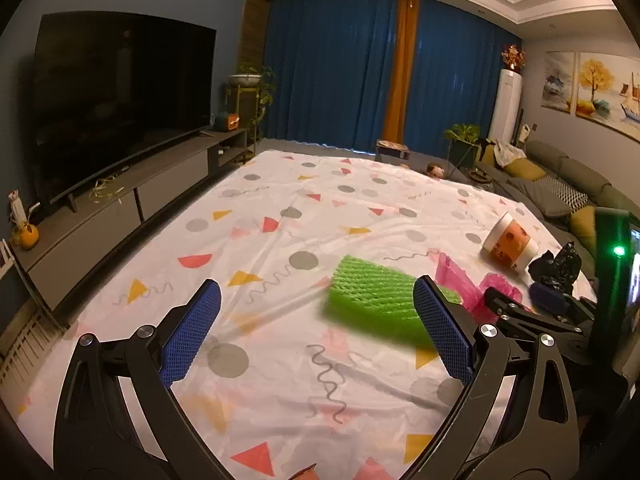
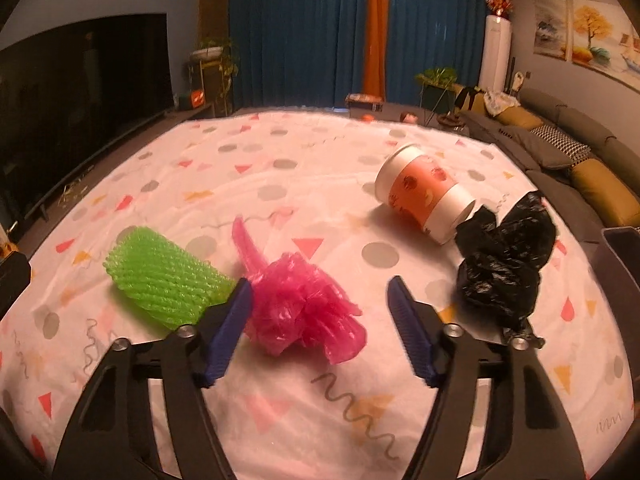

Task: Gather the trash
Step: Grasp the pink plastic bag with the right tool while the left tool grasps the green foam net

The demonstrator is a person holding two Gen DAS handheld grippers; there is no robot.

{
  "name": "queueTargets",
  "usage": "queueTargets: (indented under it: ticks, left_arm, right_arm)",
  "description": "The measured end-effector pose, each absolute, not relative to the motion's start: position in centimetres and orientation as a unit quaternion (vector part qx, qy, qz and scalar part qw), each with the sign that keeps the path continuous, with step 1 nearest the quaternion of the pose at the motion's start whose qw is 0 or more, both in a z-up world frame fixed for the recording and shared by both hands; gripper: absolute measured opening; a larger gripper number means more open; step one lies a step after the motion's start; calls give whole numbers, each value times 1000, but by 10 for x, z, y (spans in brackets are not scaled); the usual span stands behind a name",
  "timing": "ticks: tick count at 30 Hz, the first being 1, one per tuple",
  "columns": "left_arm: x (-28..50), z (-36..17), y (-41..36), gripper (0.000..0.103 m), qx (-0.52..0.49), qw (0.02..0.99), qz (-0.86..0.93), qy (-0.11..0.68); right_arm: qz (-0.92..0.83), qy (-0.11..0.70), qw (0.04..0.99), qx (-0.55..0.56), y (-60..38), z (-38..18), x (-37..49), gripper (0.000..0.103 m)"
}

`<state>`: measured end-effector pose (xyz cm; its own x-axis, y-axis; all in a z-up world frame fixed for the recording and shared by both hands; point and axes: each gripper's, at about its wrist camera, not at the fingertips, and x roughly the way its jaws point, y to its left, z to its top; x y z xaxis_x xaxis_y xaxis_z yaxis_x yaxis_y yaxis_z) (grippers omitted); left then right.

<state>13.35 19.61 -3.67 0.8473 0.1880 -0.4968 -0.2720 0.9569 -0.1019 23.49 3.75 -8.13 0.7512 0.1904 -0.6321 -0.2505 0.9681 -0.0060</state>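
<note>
Right gripper [image 2: 320, 312] jaws parted around pink plastic wrap [image 2: 304, 308], not pressing, left gripper [image 1: 316, 320] jaws wide, green foam net [image 1: 376, 304] at two o'clock, patterned surface [image 1: 280, 208]

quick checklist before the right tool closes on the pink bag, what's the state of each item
1. Right tool open: ok, blue fingers apart.
2. Crumpled pink plastic bag between its fingers: ok, though whether the fingers are low enough, cannot tell.
3. Green foam net clear of the grip: not ok, it sits right beside one finger.
4. Black plastic bag and tipped paper cup clear: ok, both lie off to the side.
5. Left tool open, empty: ok.
6. Trash container located: cannot tell.
</note>
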Motion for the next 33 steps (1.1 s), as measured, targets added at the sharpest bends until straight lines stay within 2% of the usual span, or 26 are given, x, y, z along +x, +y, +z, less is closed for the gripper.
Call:
queueTargets:
  ticks: [2, 3, 4, 6, 7, 22, 25, 28, 31, 33]
  left_arm:
    - [135, -37, 193, 95, -83, 957, 116, 251]
    - [135, -37, 191, 95, -82, 957, 114, 252]
    - [136, -37, 190, 95, -81, 958, 112, 252]
    - [138, -38, 185, 95, -79, 958, 105, 256]
    - [139, -38, 183, 95, -76, 958, 102, 258]
    - [192, -65, 133, 95, -44, 941, 47, 331]
    - [204, -72, 131, 91, -48, 932, 36, 358]
    - [213, -80, 133, 77, -55, 922, 40, 381]
    - [219, -86, 135, 57, -63, 913, 35, 402]
    - [221, -90, 137, 34, -70, 908, 24, 412]
  right_arm:
    - [127, 339, 931, -45, 39, -83, 237, 53]
    - [130, 340, 931, -45, 39, -83, 236, 46]
    - [135, 339, 930, -46, 40, -83, 235, 34]
    - [139, 336, 930, -49, 42, -83, 234, 23]
    - [142, 331, 932, -49, 42, -82, 232, 1]
    - [117, 274, 955, 5, -16, -54, 190, 1]
    - [117, 272, 955, 11, -26, -52, 182, 1]
    - [119, 270, 956, 14, -32, -51, 175, 1]
    - [122, 266, 956, 16, -35, -48, 170, 1]
    - [124, 264, 956, 16, -35, -47, 167, 1]
